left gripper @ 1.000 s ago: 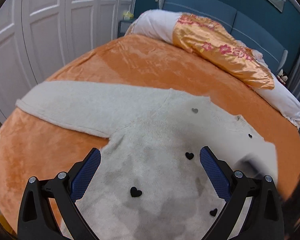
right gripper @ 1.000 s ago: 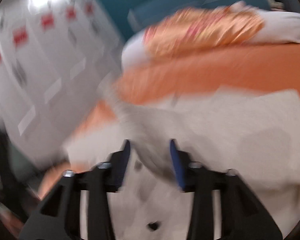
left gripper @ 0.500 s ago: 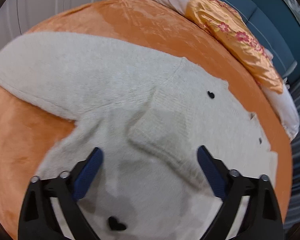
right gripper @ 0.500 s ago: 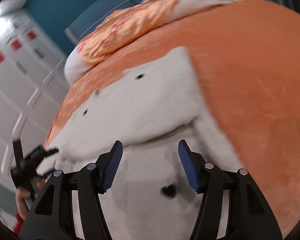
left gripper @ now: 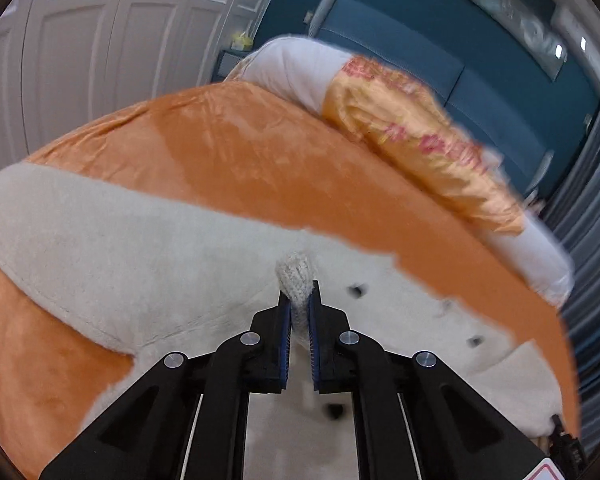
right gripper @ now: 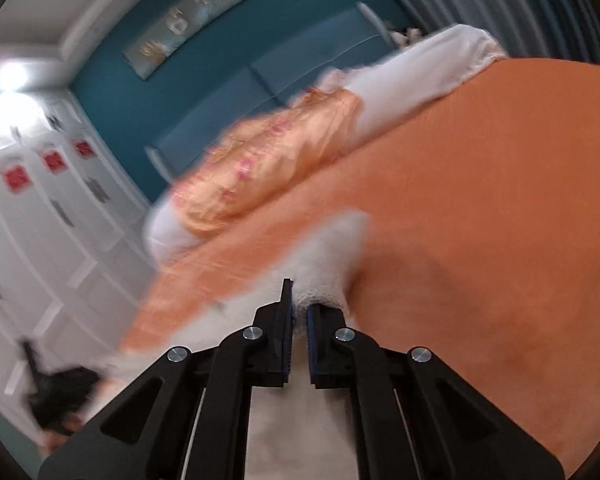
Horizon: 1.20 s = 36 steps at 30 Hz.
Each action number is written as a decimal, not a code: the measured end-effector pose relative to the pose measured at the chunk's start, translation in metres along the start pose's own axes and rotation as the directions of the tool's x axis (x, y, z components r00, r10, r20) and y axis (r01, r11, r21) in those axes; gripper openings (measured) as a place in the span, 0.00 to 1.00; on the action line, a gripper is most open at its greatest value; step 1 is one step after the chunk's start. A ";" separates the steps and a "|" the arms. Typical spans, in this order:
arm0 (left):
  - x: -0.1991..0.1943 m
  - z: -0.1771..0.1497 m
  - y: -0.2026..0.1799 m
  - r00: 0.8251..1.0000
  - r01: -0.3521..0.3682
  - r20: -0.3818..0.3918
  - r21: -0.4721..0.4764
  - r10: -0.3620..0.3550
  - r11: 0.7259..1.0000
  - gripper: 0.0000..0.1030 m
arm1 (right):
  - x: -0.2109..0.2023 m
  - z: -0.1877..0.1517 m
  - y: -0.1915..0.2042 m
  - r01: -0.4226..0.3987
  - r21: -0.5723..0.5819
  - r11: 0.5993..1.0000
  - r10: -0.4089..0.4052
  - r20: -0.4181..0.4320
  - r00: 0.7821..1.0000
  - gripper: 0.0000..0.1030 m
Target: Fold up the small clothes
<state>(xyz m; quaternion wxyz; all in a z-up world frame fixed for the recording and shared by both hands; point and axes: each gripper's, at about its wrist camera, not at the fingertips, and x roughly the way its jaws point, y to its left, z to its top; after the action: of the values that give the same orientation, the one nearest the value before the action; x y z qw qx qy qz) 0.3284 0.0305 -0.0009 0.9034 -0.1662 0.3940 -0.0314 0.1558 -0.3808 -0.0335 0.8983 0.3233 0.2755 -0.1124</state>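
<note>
Left gripper (left gripper: 299,312): closed tight on a raised pinch of cream knit; a small tuft of the fabric pokes up past the blue pads.

Right gripper (right gripper: 298,316): also clamped shut on a fluffy fold of the same cloth, near its far right edge, with orange cover just beyond.

Sweater (left gripper: 140,264): cream, fuzzy, with small dark heart marks. It lies spread flat on the bed, near the person. One sleeve stretches far to the left. The body runs right, toward the other gripper.

Bed (left gripper: 240,152): a plush orange cover fills the middle of both views.

Pillows (left gripper: 420,136): white and orange-flowered, along the far side by a blue headboard.

Wardrobe (left gripper: 80,40): white doors at far left.

Step in hand: likely the start of a fold, with both pinches taken.

Doing it well: lift both pinches together and level, so the knit does not sag or twist. Carry the held part over the body in one smooth arc. Lay it down with edges lined up before letting go. Thick fuzzy knit may slip, so keep the grip firm.

Unclear: whether each pinch holds one layer or two.
</note>
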 end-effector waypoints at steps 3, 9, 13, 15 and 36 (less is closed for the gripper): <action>0.047 -0.027 0.011 0.981 -0.050 -0.186 -0.019 0.046 0.999 0.05 | 0.033 -0.023 -0.032 0.064 0.077 0.995 -0.052 -0.142 0.989 0.04; 0.041 -0.038 0.010 0.986 -0.066 -0.156 0.013 0.067 0.998 0.10 | 0.010 -0.021 -0.012 0.129 -0.032 0.991 -0.132 -0.118 0.984 0.06; 0.048 -0.041 0.010 0.985 -0.077 -0.152 0.032 0.080 0.997 0.12 | -0.016 -0.014 0.000 0.117 -0.063 0.991 -0.116 0.017 0.993 0.07; 0.048 -0.044 0.008 0.985 -0.093 -0.139 0.046 0.098 0.995 0.15 | 0.001 -0.010 0.010 0.108 -0.120 0.987 -0.112 -0.028 0.993 0.07; -0.061 0.032 0.342 0.935 -0.326 -0.060 -0.537 0.350 0.778 0.51 | -0.096 -0.160 0.097 -0.097 -0.368 0.925 -0.030 -0.324 0.946 0.06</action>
<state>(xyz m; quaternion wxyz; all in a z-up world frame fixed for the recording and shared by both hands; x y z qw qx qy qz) 0.2843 0.3736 -0.0492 0.8191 -0.3401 0.3907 0.2466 0.0456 -0.2011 -0.0309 0.8880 0.1623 0.4300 0.0130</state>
